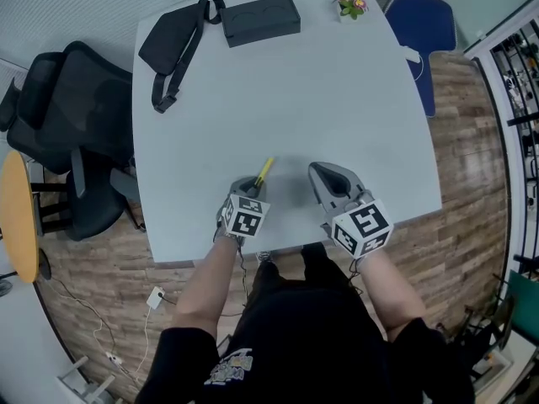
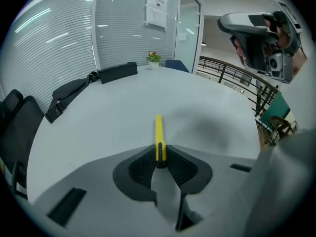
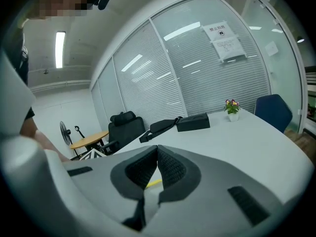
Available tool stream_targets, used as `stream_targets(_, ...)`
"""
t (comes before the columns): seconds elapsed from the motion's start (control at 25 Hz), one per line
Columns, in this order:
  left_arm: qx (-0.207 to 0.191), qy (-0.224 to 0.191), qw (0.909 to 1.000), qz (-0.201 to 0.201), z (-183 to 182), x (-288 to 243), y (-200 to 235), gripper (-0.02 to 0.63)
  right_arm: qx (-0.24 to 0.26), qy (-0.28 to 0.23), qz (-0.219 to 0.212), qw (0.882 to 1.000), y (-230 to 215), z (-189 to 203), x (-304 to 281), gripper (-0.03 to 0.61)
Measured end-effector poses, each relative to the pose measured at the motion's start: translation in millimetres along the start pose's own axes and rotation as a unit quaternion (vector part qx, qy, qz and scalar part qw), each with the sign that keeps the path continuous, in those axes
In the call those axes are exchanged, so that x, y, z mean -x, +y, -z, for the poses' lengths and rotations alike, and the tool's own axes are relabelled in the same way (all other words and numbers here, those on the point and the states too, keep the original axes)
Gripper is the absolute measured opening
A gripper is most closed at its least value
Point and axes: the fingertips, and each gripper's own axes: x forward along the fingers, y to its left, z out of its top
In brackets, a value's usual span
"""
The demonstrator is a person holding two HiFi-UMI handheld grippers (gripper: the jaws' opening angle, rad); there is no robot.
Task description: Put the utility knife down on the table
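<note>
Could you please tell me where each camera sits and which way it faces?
Head view: on the person's head, looking steeply down at the table; both arms, left gripper and right gripper show.
Left gripper view: on the left gripper, looking along its jaws, shut on the knife, across the table toward the blinds; right gripper shows upper right.
Right gripper view: on the right gripper, looking almost level across the table; its shut jaws show.
All share the plant and bag.

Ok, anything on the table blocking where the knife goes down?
Nothing visible. The table below the utility knife, held by the left gripper, is bare; the bag, box and flowerpot sit at its far edge.
</note>
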Motion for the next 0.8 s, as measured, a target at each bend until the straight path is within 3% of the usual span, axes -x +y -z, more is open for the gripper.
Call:
stream_targets(0.6, -0.018, 0.027, 0.9994, 0.015, 5.6, -6.5, -4.6, 0.066, -0.014, 0.004, -0.003, 1.0, 3.5, 9.1, -2.8, 0.005)
stream_targets(0.8, -0.022, 0.025, 0.9992, 0.019, 5.8, -6.3, -1.8, 0.097, -0.013, 0.004, -0.003, 1.0, 6.6, 7.6, -3.2, 0.005)
